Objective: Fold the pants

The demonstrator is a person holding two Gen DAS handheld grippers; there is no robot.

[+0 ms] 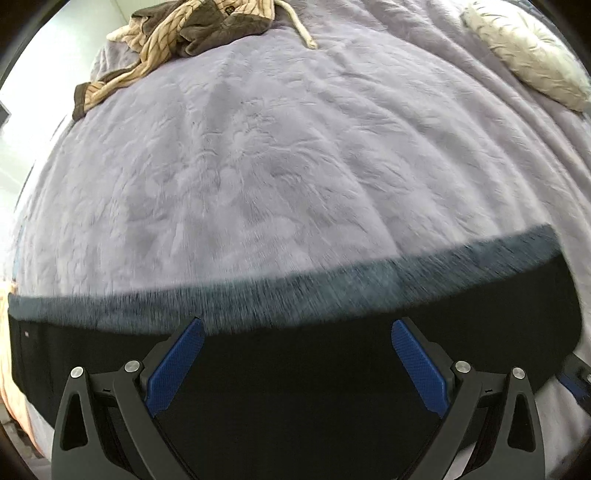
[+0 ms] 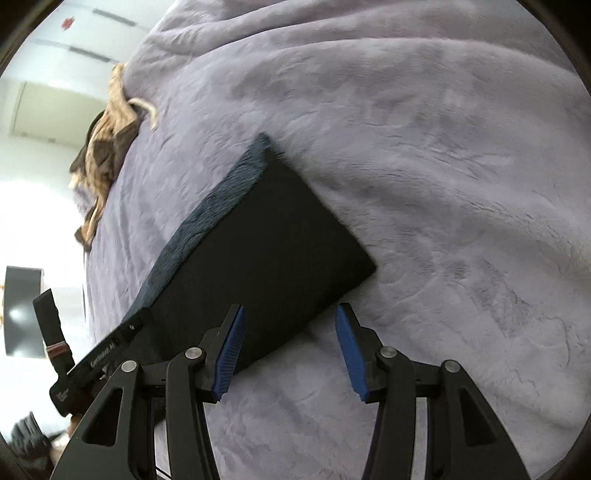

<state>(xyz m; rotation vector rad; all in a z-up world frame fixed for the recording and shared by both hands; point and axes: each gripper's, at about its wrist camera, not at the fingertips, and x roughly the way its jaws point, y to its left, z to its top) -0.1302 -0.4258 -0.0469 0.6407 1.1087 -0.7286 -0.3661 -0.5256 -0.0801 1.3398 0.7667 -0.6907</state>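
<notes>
The black pants (image 1: 295, 369) lie folded into a flat rectangle on the lilac blanket (image 1: 277, 166), with a fuzzy grey-blue inner edge (image 1: 295, 291) showing along the far side. My left gripper (image 1: 297, 330) is open above the pants, with nothing between its blue pads. In the right wrist view the folded pants (image 2: 266, 251) lie slantwise, and my right gripper (image 2: 290, 314) is open and empty at their near corner. The left gripper (image 2: 92, 365) shows at the lower left of that view.
A brown and tan patterned garment (image 1: 177, 33) with a drawstring lies crumpled at the bed's far left edge; it also shows in the right wrist view (image 2: 107, 155). A pale crinkled pillow (image 1: 528, 59) lies at the far right. The blanket (image 2: 443, 184) covers the bed.
</notes>
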